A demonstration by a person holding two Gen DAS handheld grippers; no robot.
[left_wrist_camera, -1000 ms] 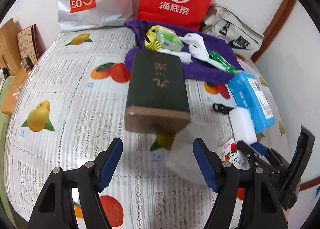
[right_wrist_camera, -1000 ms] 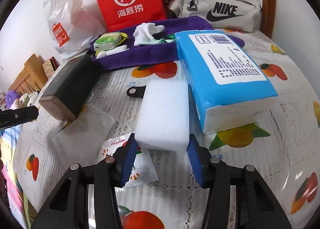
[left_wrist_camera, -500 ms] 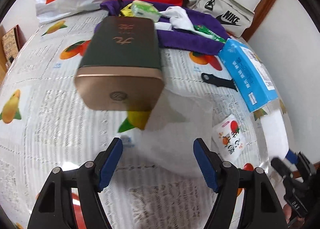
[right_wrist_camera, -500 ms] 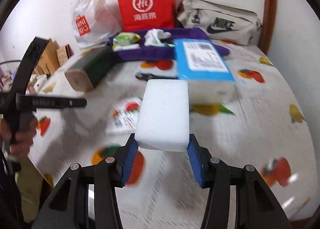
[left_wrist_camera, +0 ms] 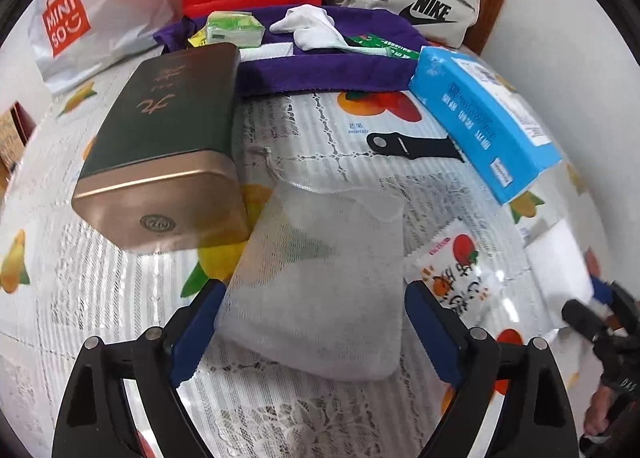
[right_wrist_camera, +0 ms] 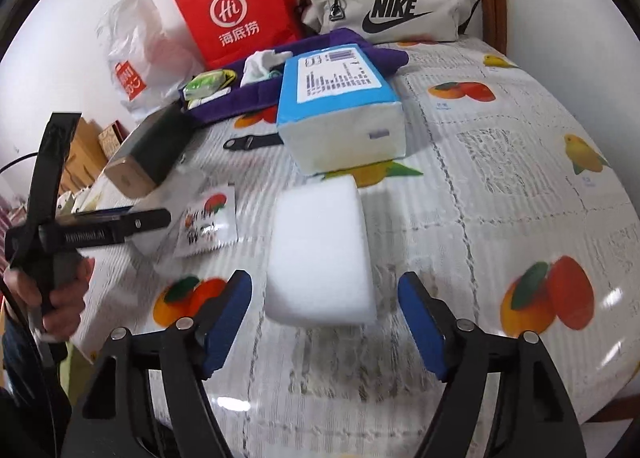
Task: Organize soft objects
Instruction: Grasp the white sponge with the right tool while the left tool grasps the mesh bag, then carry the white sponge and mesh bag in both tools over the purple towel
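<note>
A white sponge block (right_wrist_camera: 320, 254) lies on the fruit-print tablecloth between the open jaws of my right gripper (right_wrist_camera: 325, 322), which no longer touch it; it also shows in the left wrist view (left_wrist_camera: 558, 270). My left gripper (left_wrist_camera: 314, 334) is open, its jaws on either side of a white mesh pouch (left_wrist_camera: 320, 278) lying flat on the cloth. A blue tissue pack (right_wrist_camera: 340, 106) lies beyond the sponge. A purple cloth (left_wrist_camera: 320, 58) at the back holds a white sock (left_wrist_camera: 308, 28) and a green tissue packet (left_wrist_camera: 234, 28).
A dark green and gold tin (left_wrist_camera: 168, 142) lies left of the pouch. A small fruit-print sachet (left_wrist_camera: 456, 270) and a black strap (left_wrist_camera: 408, 146) lie on the cloth. A red bag (right_wrist_camera: 236, 2), a Miniso bag (left_wrist_camera: 76, 18) and a Nike pouch (right_wrist_camera: 388, 6) stand by the wall.
My right gripper has opened and let go of the sponge, which now rests on the table. My left gripper has moved forward and down so its jaws flank the mesh pouch.
</note>
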